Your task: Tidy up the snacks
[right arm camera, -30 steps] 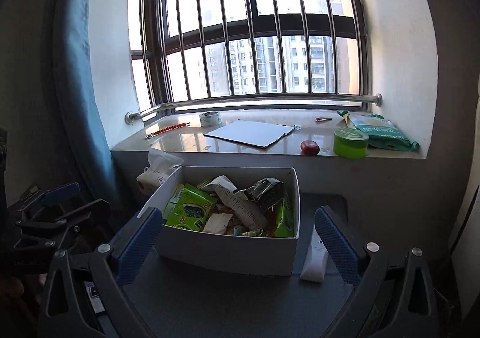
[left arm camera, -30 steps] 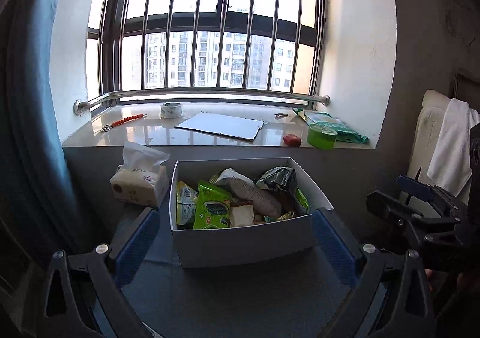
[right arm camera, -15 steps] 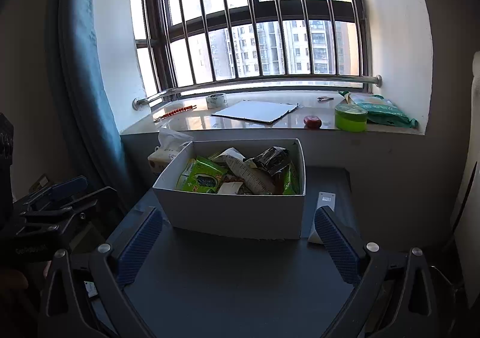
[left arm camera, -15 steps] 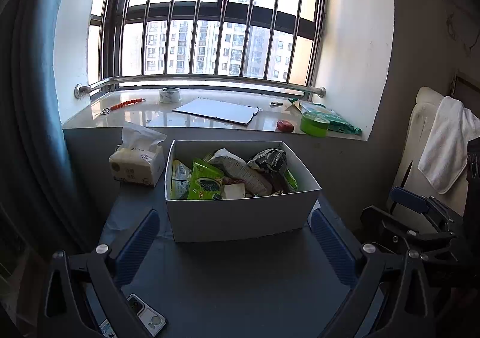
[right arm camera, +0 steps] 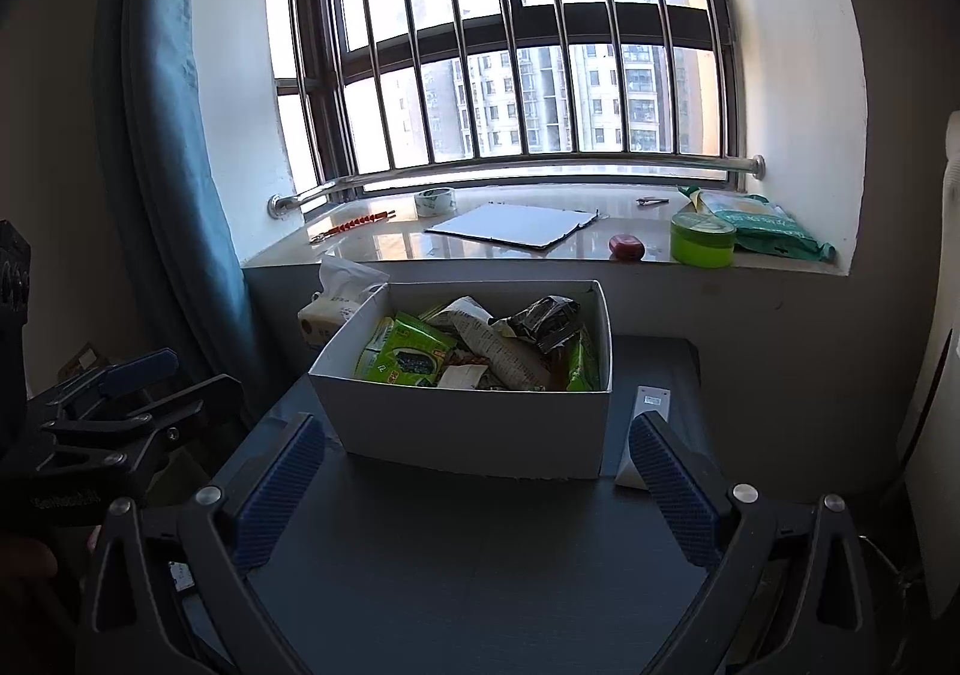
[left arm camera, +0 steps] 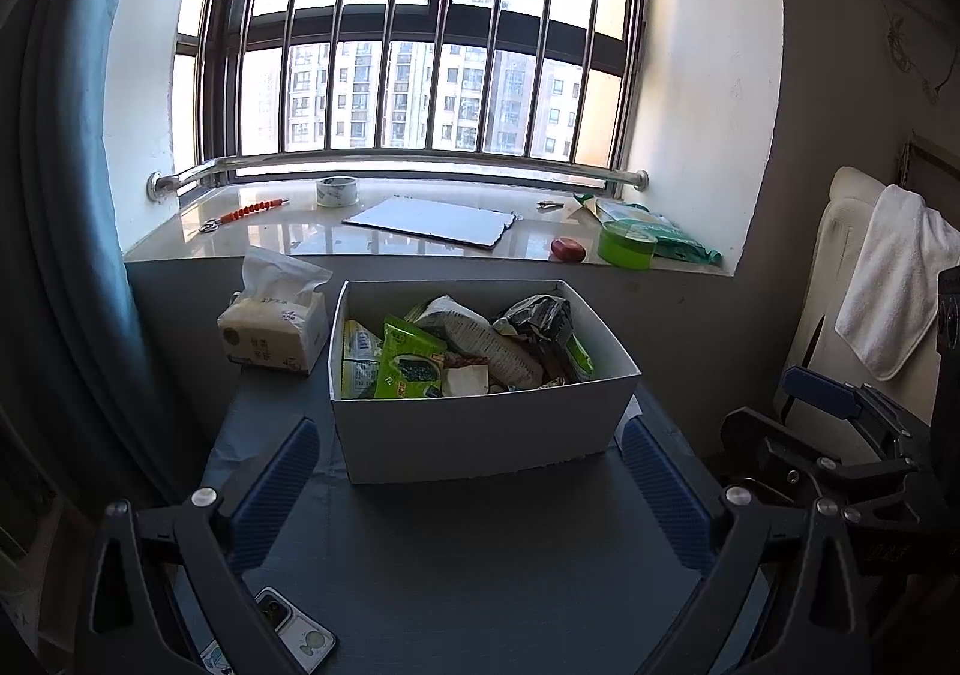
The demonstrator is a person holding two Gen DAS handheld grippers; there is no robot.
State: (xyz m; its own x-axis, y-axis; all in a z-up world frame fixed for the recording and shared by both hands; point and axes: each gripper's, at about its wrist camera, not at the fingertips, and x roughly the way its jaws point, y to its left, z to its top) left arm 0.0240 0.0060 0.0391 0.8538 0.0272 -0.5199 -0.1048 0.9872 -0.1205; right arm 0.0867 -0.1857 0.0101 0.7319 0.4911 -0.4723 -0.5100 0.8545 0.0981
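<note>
The white box [left arm camera: 480, 429] on the dark table [left arm camera: 480, 567] holds my snacks [left arm camera: 456, 345]: green packets, a grey wrapper, a crumpled silver bag. Left of the box, only my left view shows the whole tissue pack [left arm camera: 273, 330] and a phone [left arm camera: 294, 624]. My left gripper [left arm camera: 474, 471] and right gripper [right arm camera: 480, 468] hover before the box, jaws spread wide, empty.

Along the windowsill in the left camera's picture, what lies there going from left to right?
Orange-handled tool → roll of tape → flat white board → small red object → green round container → green packet.
</note>
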